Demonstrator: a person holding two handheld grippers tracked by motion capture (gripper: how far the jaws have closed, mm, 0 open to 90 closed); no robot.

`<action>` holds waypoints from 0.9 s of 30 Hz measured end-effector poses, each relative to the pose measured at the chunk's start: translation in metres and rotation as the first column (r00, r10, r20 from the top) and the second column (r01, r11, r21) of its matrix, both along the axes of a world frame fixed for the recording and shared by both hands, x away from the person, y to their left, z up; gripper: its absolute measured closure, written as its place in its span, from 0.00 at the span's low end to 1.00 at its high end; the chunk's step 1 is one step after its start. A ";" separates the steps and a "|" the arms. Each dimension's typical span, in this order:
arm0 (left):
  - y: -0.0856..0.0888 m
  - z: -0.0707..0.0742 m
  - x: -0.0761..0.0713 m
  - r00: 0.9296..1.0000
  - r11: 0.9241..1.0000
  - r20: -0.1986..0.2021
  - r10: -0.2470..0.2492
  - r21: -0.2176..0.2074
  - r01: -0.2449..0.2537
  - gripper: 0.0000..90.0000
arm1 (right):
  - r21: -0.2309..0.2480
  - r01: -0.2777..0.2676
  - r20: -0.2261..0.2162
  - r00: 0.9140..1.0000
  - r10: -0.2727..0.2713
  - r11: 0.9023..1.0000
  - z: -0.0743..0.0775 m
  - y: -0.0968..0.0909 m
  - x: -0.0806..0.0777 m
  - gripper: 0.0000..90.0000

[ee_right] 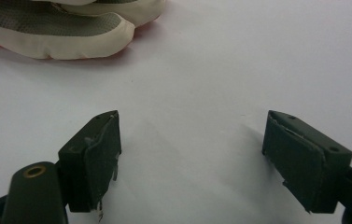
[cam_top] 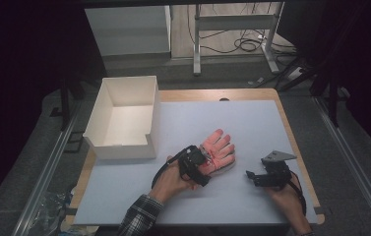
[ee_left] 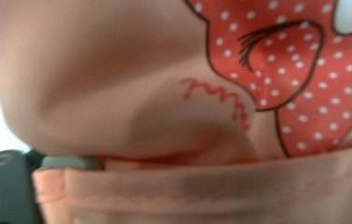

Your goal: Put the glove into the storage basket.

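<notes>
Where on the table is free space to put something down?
Bare mat lies beyond the pink glove toward the far edge, right of the white box, and between the two claws. It is crowded around the left claw, closed on the glove's cuff.

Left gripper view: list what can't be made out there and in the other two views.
- Left gripper: jaws buried under the pink glove in its own view; grip unreadable.
- Glove cuff: covered by that gripper in the high view.
- Glove print: cut off by the frame edge.
- Right gripper view: pale glove fingers cut by the top edge.
</notes>
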State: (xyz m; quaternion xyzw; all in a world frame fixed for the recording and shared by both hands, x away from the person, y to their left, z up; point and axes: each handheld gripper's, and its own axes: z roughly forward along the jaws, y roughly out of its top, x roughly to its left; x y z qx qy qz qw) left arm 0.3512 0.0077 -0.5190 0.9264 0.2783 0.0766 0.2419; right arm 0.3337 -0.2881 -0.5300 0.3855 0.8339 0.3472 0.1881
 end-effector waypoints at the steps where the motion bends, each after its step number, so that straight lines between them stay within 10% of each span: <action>1: 0.000 0.001 0.000 1.000 1.000 0.000 -0.003 -0.003 0.003 0.18 | 0.000 0.000 0.000 1.000 0.000 1.000 0.000 0.000 0.000 0.22; 10: 0.006 0.008 0.002 0.999 0.998 -0.042 -0.013 -0.060 0.011 0.51 | 0.000 0.000 0.000 1.000 0.000 1.000 0.000 0.000 0.000 0.22; 27: 0.018 0.031 0.011 0.998 0.991 -0.035 0.046 -0.121 -0.050 0.55 | 0.000 -0.001 0.002 1.000 0.001 1.000 0.000 0.000 0.000 0.22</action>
